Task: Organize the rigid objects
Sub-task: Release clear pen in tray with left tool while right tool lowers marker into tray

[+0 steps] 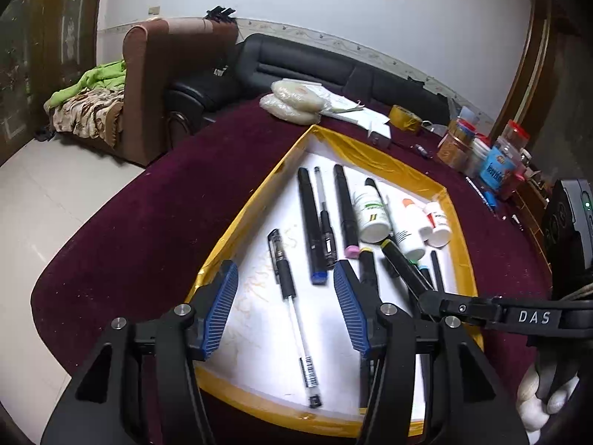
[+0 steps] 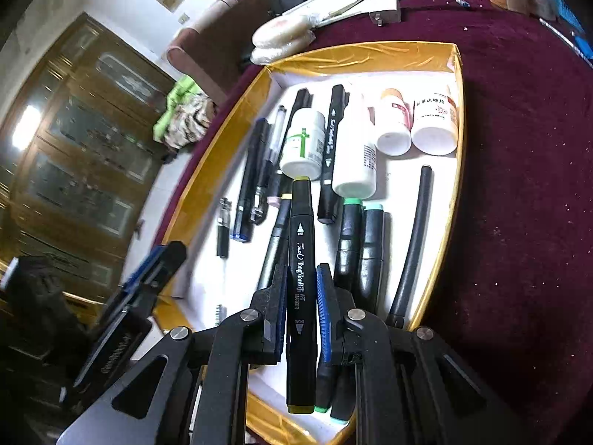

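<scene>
Right gripper (image 2: 302,296) clamps marker (image 2: 301,259) — above tray (image 2: 207,155)

Both views are lit evenly by indoor light, bright on the white wall (image 1: 296,18) and dim in the black corners of the fisheye circle. Straight lines bend strongly near the edges. The glass cabinet (image 2: 74,170) shows a white glare spot (probably a lamp reflection) and looks smeared; the yellow tray rim (image 2: 370,55) shines.
</scene>
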{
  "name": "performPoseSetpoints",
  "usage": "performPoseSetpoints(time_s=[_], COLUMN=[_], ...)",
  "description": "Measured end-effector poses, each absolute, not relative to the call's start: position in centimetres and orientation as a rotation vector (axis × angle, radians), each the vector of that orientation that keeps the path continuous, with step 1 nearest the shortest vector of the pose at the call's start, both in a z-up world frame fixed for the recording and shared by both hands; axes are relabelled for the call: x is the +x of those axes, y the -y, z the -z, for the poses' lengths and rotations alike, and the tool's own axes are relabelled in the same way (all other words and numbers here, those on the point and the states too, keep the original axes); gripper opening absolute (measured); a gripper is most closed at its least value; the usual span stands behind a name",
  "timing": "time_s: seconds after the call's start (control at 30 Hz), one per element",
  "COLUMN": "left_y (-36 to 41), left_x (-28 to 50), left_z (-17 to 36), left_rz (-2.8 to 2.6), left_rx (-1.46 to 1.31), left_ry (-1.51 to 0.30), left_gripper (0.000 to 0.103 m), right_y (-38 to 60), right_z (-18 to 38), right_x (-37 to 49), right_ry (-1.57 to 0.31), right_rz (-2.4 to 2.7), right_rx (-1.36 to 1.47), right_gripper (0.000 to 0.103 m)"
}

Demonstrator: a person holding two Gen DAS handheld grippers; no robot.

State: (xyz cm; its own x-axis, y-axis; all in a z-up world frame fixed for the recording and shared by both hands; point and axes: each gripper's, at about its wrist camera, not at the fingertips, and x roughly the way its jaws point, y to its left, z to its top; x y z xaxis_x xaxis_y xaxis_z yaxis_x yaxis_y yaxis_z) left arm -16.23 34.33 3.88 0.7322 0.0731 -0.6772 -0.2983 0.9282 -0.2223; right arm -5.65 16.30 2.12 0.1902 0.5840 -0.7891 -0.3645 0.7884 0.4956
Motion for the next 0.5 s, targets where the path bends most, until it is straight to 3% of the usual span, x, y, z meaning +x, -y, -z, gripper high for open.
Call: performPoseSetpoints(time_s=[0.5], left_y=[-32.6], left_x=[-15.4], left_z=[-4.1], left_rz=[-0.236], left_rx=[-0.253], left_ry=[-0.752], left_gripper=[0.062], right_y=[-14.8], right_z=[-4.4], right_x=[-7.3], right_ry=[-1.036], right_rz=[-0.614], right_rx=[0.107], right_gripper=[0.031])
